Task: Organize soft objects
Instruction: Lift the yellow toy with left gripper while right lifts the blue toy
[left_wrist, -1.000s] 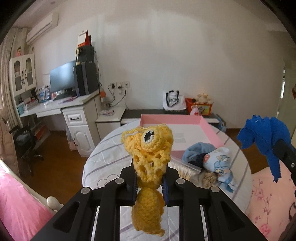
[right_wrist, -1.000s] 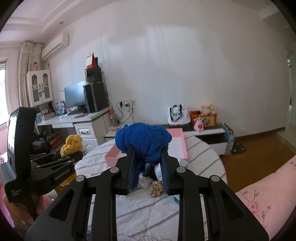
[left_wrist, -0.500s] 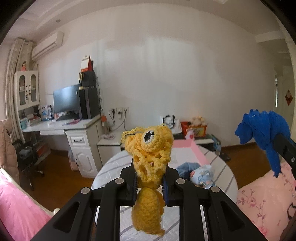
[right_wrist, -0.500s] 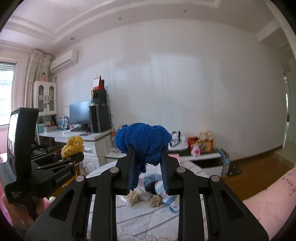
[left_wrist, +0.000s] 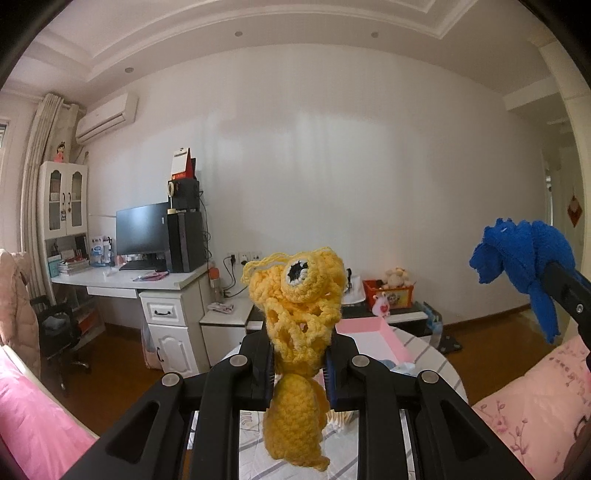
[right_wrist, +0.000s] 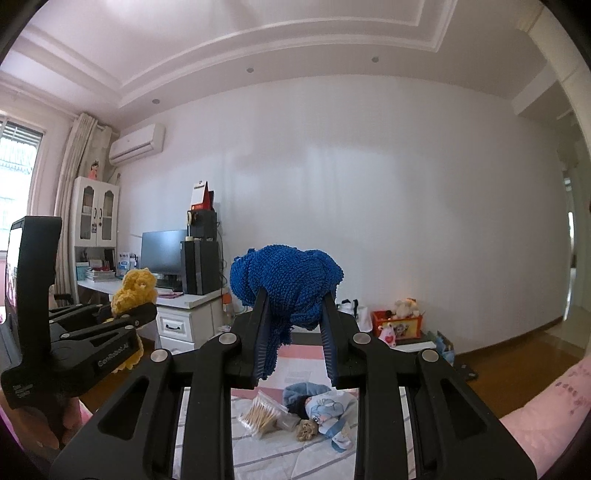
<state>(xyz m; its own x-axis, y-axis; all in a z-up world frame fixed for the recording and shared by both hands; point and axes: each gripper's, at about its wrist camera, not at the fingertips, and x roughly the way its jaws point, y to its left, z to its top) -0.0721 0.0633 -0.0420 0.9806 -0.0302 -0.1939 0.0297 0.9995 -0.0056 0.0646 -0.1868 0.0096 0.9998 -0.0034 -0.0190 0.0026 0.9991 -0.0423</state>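
Observation:
My left gripper (left_wrist: 300, 354) is shut on a yellow crocheted toy (left_wrist: 299, 295) with one round eye, held high above the round table (left_wrist: 436, 354). It also shows in the right wrist view (right_wrist: 135, 291) at left. My right gripper (right_wrist: 293, 332) is shut on a blue knitted toy (right_wrist: 288, 284), also raised; the blue toy shows in the left wrist view (left_wrist: 517, 254) at right. A pink tray (left_wrist: 373, 330) lies on the table beyond. A blue cloth bundle (right_wrist: 325, 402) and a bag of cotton swabs (right_wrist: 260, 413) lie on the table below.
A white desk (left_wrist: 140, 284) with a monitor (left_wrist: 142, 229) stands at left. A low cabinet (right_wrist: 402, 339) with a red box and plush toys stands by the far wall. Pink bedding (left_wrist: 535, 391) lies at right and lower left.
Both grippers have risen and tilted upward with their toys still held; the table and tray have dropped low in both views and more ceiling shows.

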